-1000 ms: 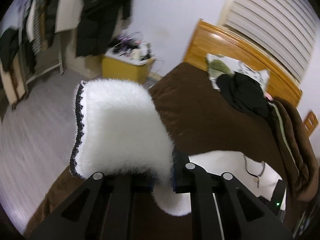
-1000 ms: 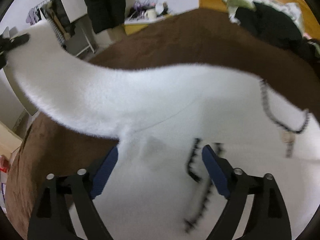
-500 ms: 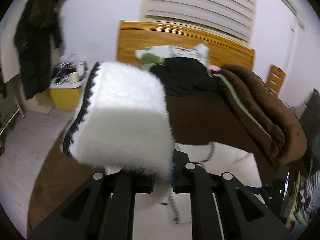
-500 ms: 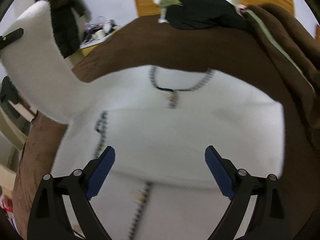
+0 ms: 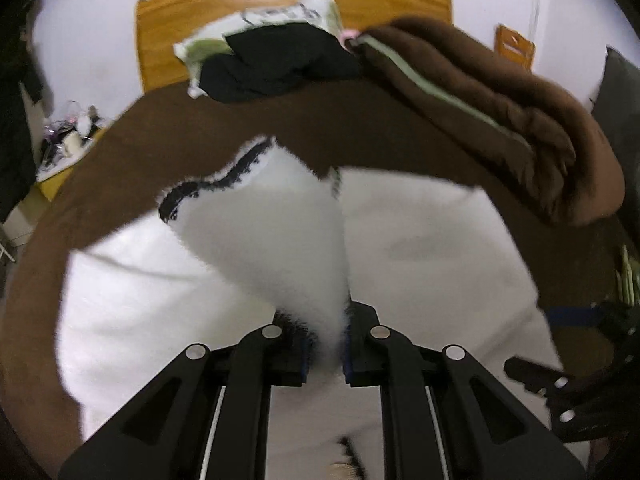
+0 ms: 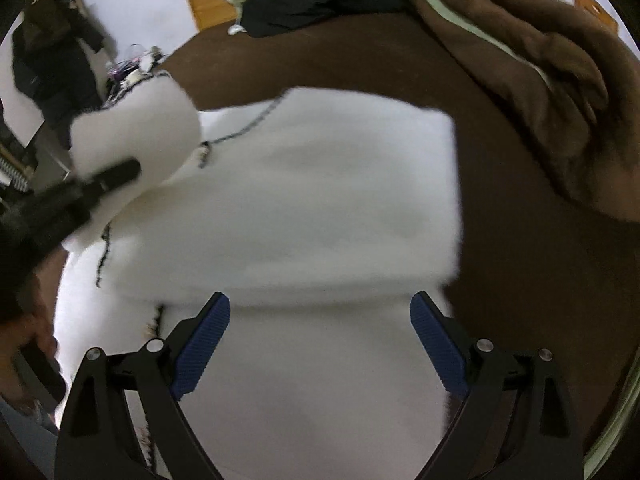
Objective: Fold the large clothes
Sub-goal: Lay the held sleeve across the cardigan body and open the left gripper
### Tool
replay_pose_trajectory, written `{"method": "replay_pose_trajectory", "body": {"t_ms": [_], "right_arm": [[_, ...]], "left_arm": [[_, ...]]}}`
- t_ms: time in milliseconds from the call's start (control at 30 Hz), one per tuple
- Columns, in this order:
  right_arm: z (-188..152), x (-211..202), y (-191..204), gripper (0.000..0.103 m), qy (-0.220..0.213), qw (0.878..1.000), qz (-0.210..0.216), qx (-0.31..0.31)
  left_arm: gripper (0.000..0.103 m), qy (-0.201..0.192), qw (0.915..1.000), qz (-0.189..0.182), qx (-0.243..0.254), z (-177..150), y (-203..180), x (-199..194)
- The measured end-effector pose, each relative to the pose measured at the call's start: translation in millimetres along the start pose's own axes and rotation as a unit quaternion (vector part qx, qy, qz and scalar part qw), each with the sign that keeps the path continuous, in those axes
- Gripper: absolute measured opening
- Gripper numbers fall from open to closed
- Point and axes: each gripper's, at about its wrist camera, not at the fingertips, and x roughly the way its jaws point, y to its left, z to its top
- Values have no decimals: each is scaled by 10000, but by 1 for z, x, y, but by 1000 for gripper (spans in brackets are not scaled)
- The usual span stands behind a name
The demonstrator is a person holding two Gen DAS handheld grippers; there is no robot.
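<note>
A white fluffy garment (image 6: 320, 208) with black trim lies spread on the brown bed (image 6: 360, 52). My left gripper (image 5: 326, 354) is shut on its white sleeve (image 5: 272, 224), whose black-trimmed cuff (image 5: 208, 190) hangs forward over the garment's body (image 5: 420, 240). In the right wrist view the left gripper (image 6: 100, 184) holds the sleeve (image 6: 140, 136) above the garment's left side. My right gripper (image 6: 320, 344) is open and empty, low over the near part of the garment. One side looks folded over, with a straight edge on the right.
A rumpled brown blanket (image 5: 500, 108) lies along the bed's right side. A black garment (image 5: 276, 64) and a pillow (image 5: 280, 20) rest by the wooden headboard (image 5: 160, 40). A cluttered yellow bin (image 5: 68, 140) stands left of the bed.
My left gripper has swung the sleeve from the left, off the bed side, over onto the garment's body. The right gripper has stayed open and drawn back toward the near hem.
</note>
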Motion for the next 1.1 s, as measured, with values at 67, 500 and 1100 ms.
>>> {"method": "replay_pose_trajectory", "body": {"t_ms": [67, 500, 1100], "right_arm": [[-5, 1, -9, 90, 42, 9999, -71, 90], [-2, 4, -40, 90, 112, 9988, -301, 376], [31, -22, -31, 90, -69, 9974, 382, 603]], "left_arm": [[14, 140, 9998, -99, 94, -6, -14, 13], [18, 623, 9972, -21, 407, -30, -30, 50], [68, 657, 9970, 251, 330, -27, 34, -14]]}}
